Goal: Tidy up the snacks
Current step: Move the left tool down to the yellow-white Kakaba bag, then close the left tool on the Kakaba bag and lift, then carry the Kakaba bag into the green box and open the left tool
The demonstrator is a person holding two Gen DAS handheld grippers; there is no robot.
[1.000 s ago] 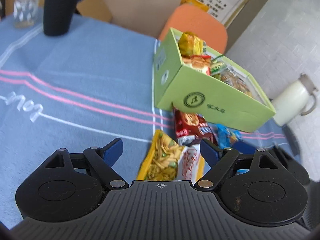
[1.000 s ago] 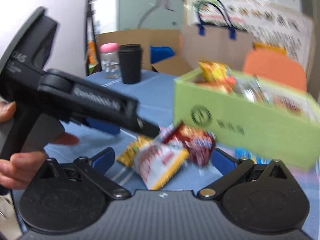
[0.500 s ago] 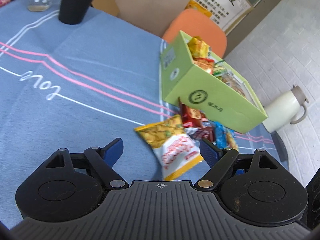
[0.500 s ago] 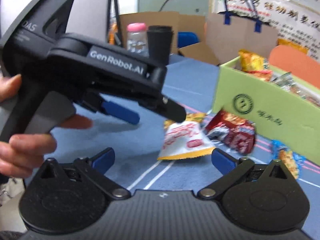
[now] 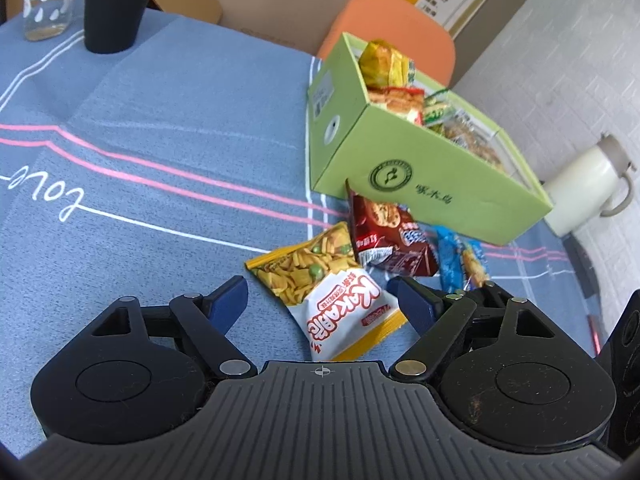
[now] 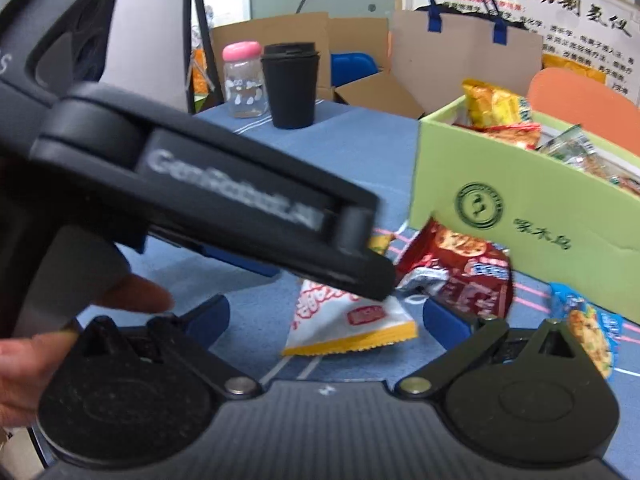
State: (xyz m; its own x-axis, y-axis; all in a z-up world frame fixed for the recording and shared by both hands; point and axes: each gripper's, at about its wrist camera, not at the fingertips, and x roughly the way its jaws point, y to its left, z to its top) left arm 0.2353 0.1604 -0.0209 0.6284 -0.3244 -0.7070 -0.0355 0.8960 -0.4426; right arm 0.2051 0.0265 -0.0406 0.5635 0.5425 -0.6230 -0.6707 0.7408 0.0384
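A green box (image 5: 420, 164) with several snack packs in it stands on the blue tablecloth; it also shows in the right wrist view (image 6: 512, 216). In front of it lie a yellow-and-white snack bag (image 5: 332, 300), a dark red cookie pack (image 5: 388, 236) and a blue pack (image 5: 460, 260). My left gripper (image 5: 320, 300) is open, its jaws on either side of the yellow-and-white bag (image 6: 344, 320), just above it. My right gripper (image 6: 326, 320) is open and empty, close behind the same bag. The left gripper's body (image 6: 200, 200) crosses the right wrist view and hides part of the bag.
A black cup (image 5: 114, 4) and a pink-lidded jar (image 6: 244, 80) stand at the table's far side. A white kettle (image 5: 584, 192) sits beyond the box. An orange chair back (image 5: 396, 20), cardboard boxes and a paper bag (image 6: 464, 52) are behind the table.
Both grippers have moved in toward the yellow-and-white bag. The left gripper's jaws now straddle it. The bag lies turned, white end toward me, compared with a second ago.
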